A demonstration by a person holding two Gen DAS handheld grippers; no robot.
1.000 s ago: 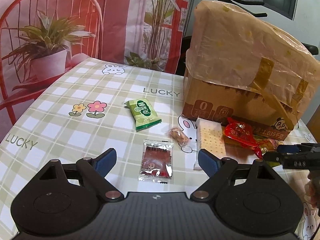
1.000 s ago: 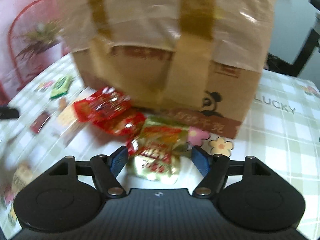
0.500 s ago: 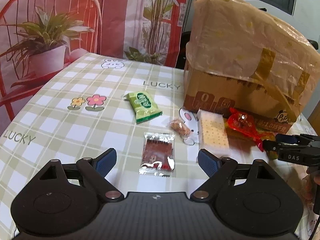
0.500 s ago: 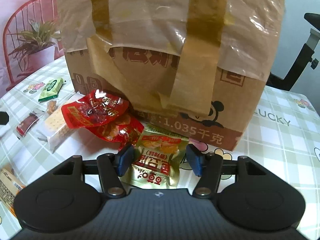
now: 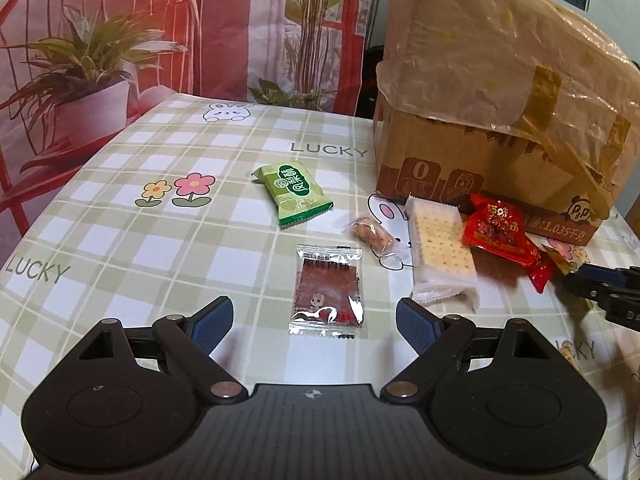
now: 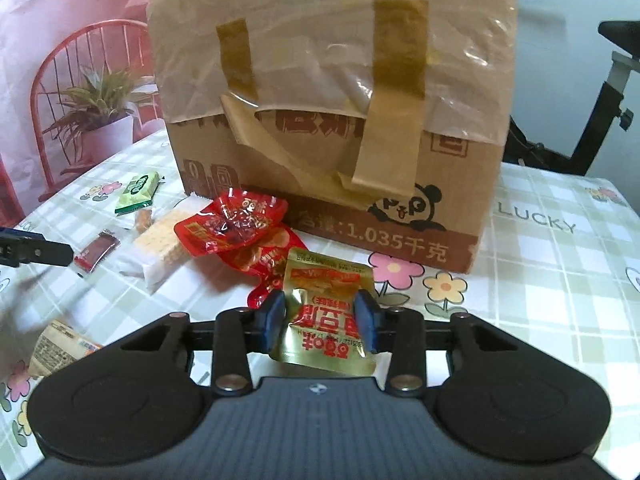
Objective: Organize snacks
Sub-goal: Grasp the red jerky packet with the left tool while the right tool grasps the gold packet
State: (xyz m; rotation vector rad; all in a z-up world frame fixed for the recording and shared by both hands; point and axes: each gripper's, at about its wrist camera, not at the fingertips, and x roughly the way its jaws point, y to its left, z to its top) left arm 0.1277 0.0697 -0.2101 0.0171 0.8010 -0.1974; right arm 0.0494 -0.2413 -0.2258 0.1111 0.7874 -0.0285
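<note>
Snacks lie scattered on the table [image 5: 120,240] before the taped box [image 6: 332,120]. The right gripper [image 6: 320,322] is closing on the gold packet [image 6: 326,312], pads touching its sides. Judged next: lift it clear. The left gripper [image 5: 312,320] hangs spread over the jerky packet [image 5: 326,290].

You are working in a home, at a dining-style bench [image 5: 120,240] dressed for family use. Its cover is a green-and-white checked cloth printed with cartoon rabbits, flowers and the word "LUCKY". At 11 o'clock from the left wrist view hangs a curtain [image 5: 224,28] printed with a red chair and potted plants. At 1 o'clock stands a reused cardboard box [image 5: 492,120], patched with tape and plastic film. Loose snack packets [image 5: 294,192] lie before it. Behind the box, at 2 o'clock in the right wrist view, part of an exercise bike [image 6: 600,92] shows.
</note>
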